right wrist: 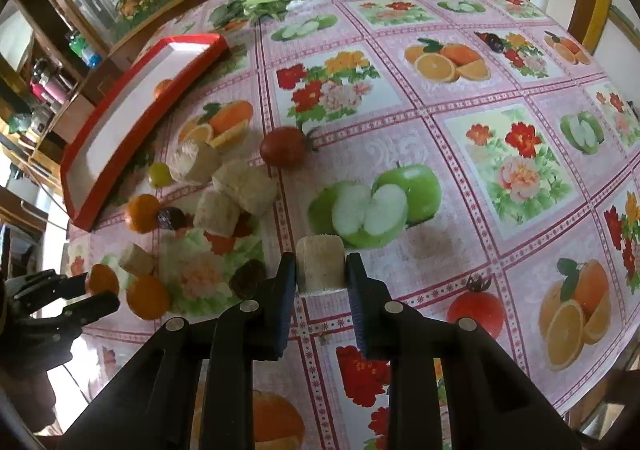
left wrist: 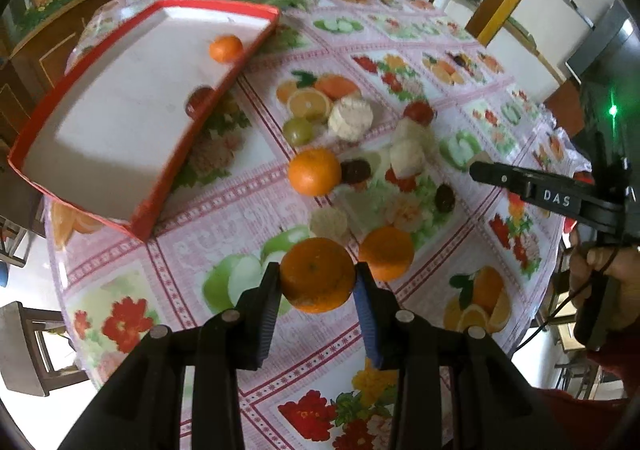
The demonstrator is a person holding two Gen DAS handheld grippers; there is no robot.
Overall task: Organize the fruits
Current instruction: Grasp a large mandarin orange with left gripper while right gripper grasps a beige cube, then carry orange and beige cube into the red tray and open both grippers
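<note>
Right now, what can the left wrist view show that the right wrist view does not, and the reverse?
Only the left wrist view shows the floor of the red tray well: an orange and a dark red fruit lie inside.

Only the right wrist view shows the right gripper shut on a beige cylinder piece.

Both show the left gripper shut on an orange fruit, the tray, and loose fruits on the printed tablecloth.

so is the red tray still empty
No, an orange and a dark red fruit already lie in the red tray.
</note>
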